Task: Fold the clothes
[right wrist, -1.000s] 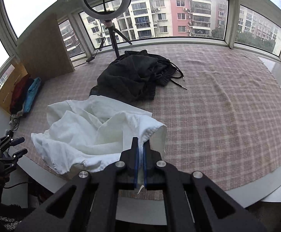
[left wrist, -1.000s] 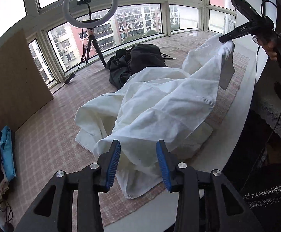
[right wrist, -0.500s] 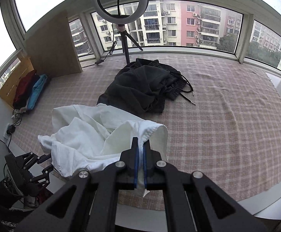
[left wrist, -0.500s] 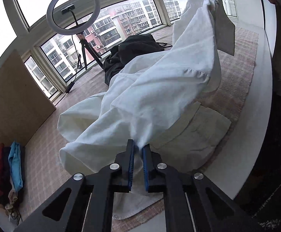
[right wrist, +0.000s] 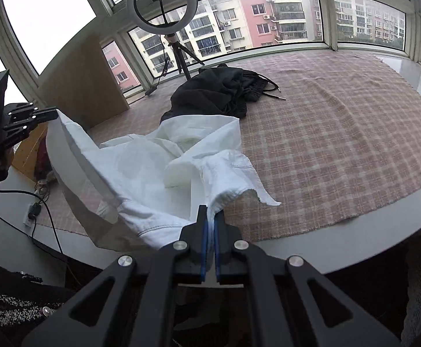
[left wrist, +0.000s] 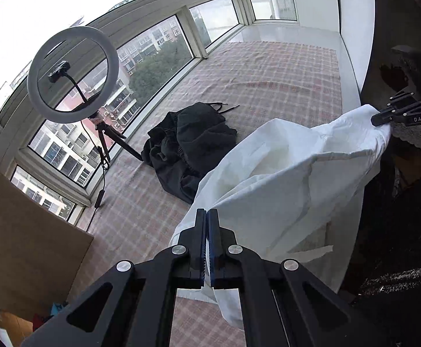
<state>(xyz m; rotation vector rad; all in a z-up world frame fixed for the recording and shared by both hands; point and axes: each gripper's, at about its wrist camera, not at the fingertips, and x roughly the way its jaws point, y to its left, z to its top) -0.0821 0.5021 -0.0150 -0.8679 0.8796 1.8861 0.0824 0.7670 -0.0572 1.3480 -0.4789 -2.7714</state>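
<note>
Stretching jaw to jaw, the white garment (right wrist: 141,167) hangs lengthwise between left gripper (left wrist: 208,217) and right gripper (right wrist: 210,212), each clenched on an edge, its slack middle sagging onto the checked cloth (right wrist: 340,150) ahead.

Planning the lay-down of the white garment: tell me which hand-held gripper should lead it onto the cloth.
Probably right. The right hand-held gripper pinches the white garment above the checked cloth; the left hand-held gripper holds its end out past the table's edge.

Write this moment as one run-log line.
left gripper: shut on white garment | right gripper: shut on white garment | garment stretched between both | black garment: untouched
</note>
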